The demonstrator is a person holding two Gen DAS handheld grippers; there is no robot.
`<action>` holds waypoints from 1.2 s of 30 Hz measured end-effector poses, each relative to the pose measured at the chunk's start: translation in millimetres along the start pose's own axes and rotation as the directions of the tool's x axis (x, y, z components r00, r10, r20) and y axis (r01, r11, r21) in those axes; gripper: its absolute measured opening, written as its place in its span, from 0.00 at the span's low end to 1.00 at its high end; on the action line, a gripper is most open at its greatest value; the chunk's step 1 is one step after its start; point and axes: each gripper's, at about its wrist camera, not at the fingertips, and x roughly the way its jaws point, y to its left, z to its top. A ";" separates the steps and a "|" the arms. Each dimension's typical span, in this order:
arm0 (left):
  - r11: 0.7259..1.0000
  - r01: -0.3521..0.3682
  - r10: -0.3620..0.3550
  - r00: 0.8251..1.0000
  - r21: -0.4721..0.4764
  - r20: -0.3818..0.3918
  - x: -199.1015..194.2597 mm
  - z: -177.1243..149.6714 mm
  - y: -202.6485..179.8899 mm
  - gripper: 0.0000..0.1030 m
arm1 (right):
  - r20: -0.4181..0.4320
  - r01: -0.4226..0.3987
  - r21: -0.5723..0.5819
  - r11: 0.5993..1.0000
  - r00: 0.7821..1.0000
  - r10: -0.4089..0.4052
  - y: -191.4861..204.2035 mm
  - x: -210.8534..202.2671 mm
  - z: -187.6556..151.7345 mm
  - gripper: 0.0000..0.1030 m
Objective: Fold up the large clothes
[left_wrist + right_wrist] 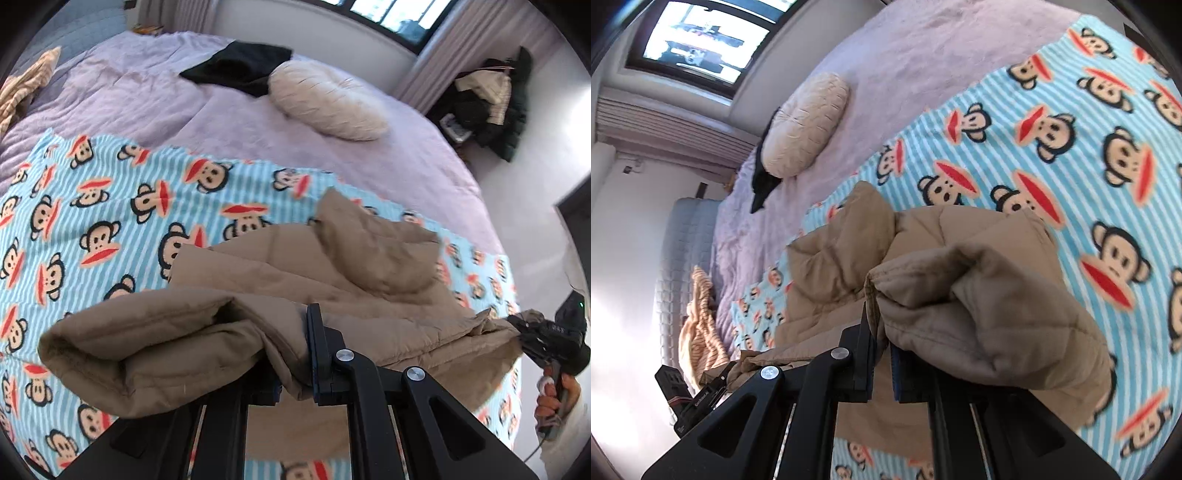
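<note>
While both tongs (pixel 295 354) (pixel 882 354) pinch it, the jacket (pixel 332 273) hangs between them.

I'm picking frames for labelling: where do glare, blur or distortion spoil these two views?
Left wrist: wall at right blown out; jacket edges slightly smeared. Right wrist: white glare on the wall at left; blanket print smeared near the right rim. Both: fisheye bends the bed.

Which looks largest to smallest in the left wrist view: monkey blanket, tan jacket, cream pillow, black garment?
1. Monkey blanket
2. Tan jacket, enlarged by nearness to the camera
3. Cream pillow and black garment: look alike, and the pillow partly hides the garment, so unranked.
</note>
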 end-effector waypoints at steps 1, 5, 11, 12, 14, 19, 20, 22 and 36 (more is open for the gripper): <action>1.000 -0.006 0.006 1.000 -0.004 -0.008 12.4 2.5 2.2 0.12 | -0.002 0.005 0.005 1.000 1.000 -0.005 -3.8 8.5 4.2 0.07; 0.999 -0.033 0.034 0.999 0.018 -0.038 56.5 10.9 7.4 0.12 | -0.007 0.018 0.051 0.999 1.000 -0.018 -27.2 46.3 15.0 0.07; 0.998 -0.046 0.047 0.997 0.033 -0.055 108.2 17.3 16.5 0.12 | 0.004 0.006 0.084 0.996 1.000 -0.006 -50.3 86.7 20.3 0.07; 0.998 -0.051 0.053 0.997 0.042 -0.050 111.7 17.9 16.3 0.13 | 0.006 0.003 0.088 0.996 1.000 -0.003 -51.4 89.6 20.8 0.07; 0.996 -0.057 0.060 0.998 0.065 -0.033 107.2 17.0 12.8 0.13 | 0.006 0.006 0.082 0.997 1.000 -0.006 -49.3 89.5 22.0 0.08; 0.992 -0.062 0.057 0.997 0.114 0.047 61.0 6.1 5.6 0.57 | 0.038 0.065 -0.087 0.994 0.997 -0.062 -14.4 56.2 19.5 0.45; 0.988 -0.085 0.076 0.994 0.125 0.078 50.5 3.9 3.6 0.71 | 0.060 0.076 -0.132 0.988 0.996 -0.069 -5.6 48.3 16.2 0.52; 0.983 -0.105 0.085 0.988 0.152 0.132 34.4 2.2 -0.1 0.71 | 0.070 0.088 -0.213 0.973 0.995 -0.074 8.8 40.0 9.6 0.48; 0.978 -0.136 0.128 0.990 0.160 0.063 164.6 17.4 -0.6 0.61 | 0.042 0.227 -0.364 0.903 0.973 -0.227 -10.7 142.9 29.4 0.00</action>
